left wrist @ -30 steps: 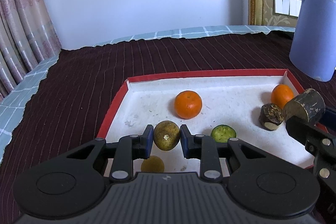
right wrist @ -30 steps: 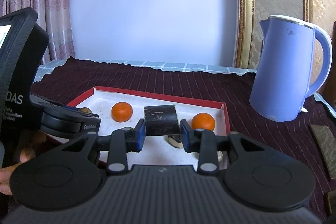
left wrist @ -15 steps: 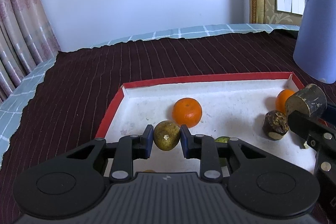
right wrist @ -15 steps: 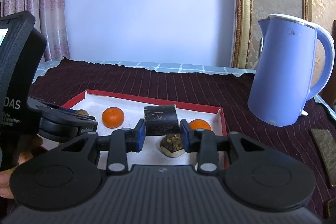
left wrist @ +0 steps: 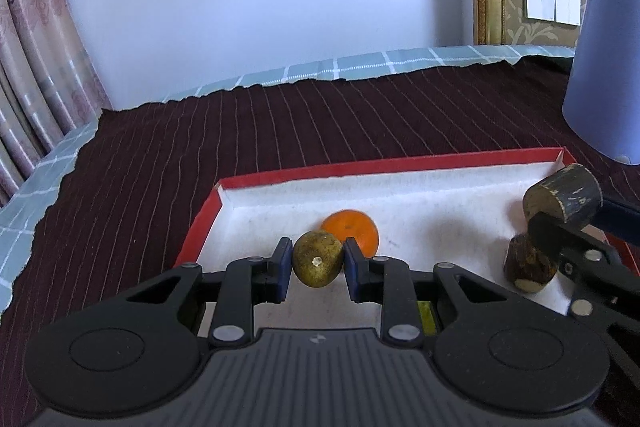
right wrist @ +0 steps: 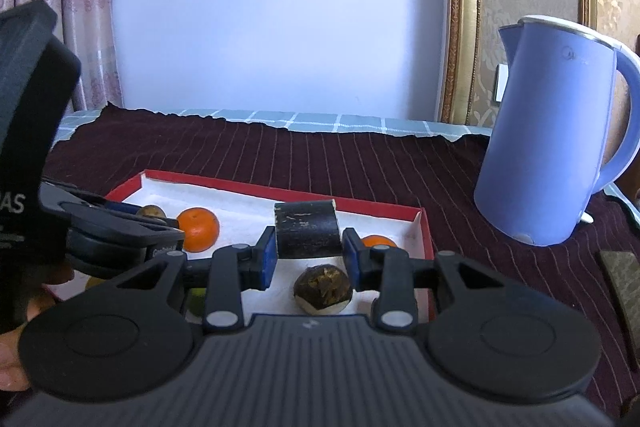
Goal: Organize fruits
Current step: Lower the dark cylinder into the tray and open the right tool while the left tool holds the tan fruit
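My left gripper point(left wrist: 316, 264) is shut on a small olive-green fruit point(left wrist: 317, 263), held above the white floor of a red-rimmed tray point(left wrist: 400, 163). An orange point(left wrist: 352, 227) lies just behind it. My right gripper point(right wrist: 307, 254) is shut on a dark cylindrical piece point(right wrist: 307, 233), which shows at the right of the left wrist view point(left wrist: 564, 195). A brown round fruit point(right wrist: 322, 289) lies below it in the tray. A second orange point(right wrist: 376, 241) lies near the tray's right wall, and the first orange point(right wrist: 198, 229) sits to the left.
A blue kettle point(right wrist: 548, 155) stands on the dark striped cloth point(left wrist: 200, 147) right of the tray. A green fruit point(left wrist: 425, 311) is mostly hidden behind the left gripper. A dark flat object point(right wrist: 622, 291) lies at the far right.
Both grippers have risen and pulled back with their loads still held; the tray and its fruits sit lower and nearer in both views. The green fruit has slid behind the left gripper.
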Available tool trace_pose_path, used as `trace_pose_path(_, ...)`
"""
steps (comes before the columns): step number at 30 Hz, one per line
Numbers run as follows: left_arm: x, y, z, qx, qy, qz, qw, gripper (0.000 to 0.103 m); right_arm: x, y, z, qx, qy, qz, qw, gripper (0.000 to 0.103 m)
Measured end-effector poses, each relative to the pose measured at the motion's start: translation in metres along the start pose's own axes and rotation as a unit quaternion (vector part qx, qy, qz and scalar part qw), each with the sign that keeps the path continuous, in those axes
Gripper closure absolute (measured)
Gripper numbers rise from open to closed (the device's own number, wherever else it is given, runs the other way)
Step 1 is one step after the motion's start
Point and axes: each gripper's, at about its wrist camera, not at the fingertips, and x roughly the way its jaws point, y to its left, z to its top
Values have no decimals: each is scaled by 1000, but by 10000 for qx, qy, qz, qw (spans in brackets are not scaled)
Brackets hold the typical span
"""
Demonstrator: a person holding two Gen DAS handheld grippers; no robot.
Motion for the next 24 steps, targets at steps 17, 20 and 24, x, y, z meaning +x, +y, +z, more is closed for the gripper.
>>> trace_pose_path(17,13,-4,10,18,37,203,9998,65,25,0,4,-131,80,-282,9995,50)
trace_pose_path(20,13,-4,8,29,34,245,9997,53,22,-1,2,-130,49,-289,9995,50)
trace_pose_path(24,9,-3,6,55,6,298,9995,51,17,0,0,-128,21,-296,9995,50)
